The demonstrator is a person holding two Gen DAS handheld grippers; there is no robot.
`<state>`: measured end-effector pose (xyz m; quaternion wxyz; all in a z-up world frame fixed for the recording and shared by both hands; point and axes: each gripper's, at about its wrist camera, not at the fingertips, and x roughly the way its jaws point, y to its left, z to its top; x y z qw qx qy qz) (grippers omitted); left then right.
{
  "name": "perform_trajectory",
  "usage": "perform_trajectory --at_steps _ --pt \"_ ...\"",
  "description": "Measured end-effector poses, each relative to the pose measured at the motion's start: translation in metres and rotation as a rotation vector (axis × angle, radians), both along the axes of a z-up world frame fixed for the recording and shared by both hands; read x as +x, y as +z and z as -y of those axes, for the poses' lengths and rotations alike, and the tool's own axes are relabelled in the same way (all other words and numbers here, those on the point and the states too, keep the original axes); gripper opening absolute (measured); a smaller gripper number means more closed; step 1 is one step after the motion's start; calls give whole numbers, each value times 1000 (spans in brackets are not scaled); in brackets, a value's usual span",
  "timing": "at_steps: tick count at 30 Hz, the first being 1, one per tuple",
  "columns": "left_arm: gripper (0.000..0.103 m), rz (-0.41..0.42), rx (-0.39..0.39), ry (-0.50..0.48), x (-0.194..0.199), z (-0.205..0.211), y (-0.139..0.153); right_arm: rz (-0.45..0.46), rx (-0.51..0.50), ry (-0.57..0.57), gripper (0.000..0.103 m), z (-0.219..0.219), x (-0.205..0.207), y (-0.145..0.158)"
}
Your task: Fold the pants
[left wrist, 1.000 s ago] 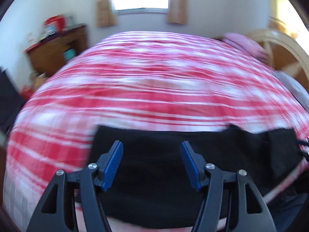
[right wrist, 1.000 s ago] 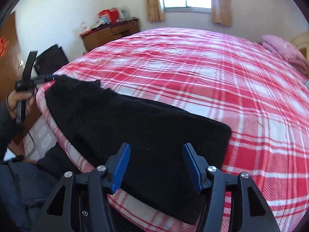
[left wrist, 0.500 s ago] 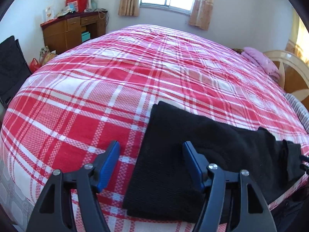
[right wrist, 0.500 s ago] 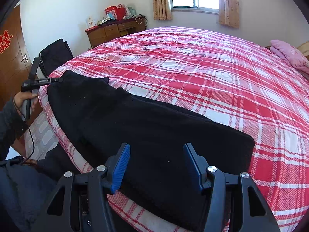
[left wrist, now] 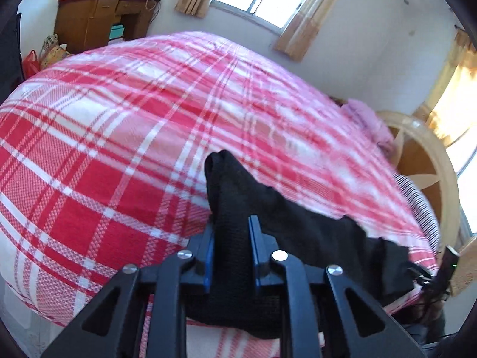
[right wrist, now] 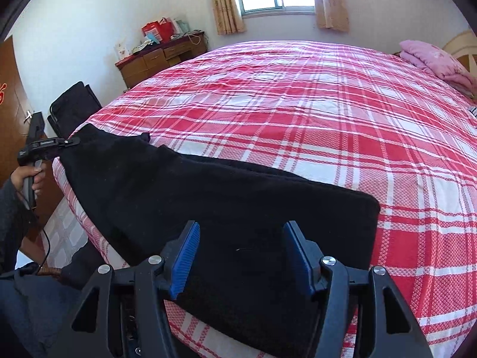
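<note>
Left gripper (left wrist: pixel 231 246) clamped narrow on a bunched edge of the black pants (left wrist: pixel 235 208); fabric pokes up ahead of its blue pads (left wrist: pixel 208 253) and trails off to its right across the red plaid bedspread (left wrist: pixel 89 155). Right gripper (right wrist: pixel 241 256) wide, nothing between its fingers, hovering over the pants' (right wrist: pixel 208 197) squared-off end. Pants stretch from under it away to its left along the near bed edge, up to the left gripper (right wrist: pixel 70 142), held in the person's hand (right wrist: pixel 29 177). Pink pillow (right wrist: pixel 432 59) far ahead-right of the right claw, wooden dresser (right wrist: pixel 158 59) far ahead-left.
</note>
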<state>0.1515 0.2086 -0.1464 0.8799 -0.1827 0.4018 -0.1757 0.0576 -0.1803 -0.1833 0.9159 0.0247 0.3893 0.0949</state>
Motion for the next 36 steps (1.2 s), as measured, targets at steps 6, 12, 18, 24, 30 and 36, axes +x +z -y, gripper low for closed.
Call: perform_trajectory --at_steps 6,12,18,24,30,36 --pt "19 80 -59 -69 -11 25 37 3 -5 -5 61 1 0 1" --pt "19 144 -72 -187 -17 76 72 15 -35 -20 61 4 -4 9" --pt "19 190 -63 -293 -19 129 102 28 -48 -54 61 22 -11 18" --pt "19 193 -80 -421 -26 186 118 39 -56 -104 61 47 -22 25" --pt "19 184 -50 -530 -34 243 128 27 -49 -142 61 67 -28 22" --pt "19 144 -11 -628 -35 296 118 28 -46 -160 61 80 -29 18"
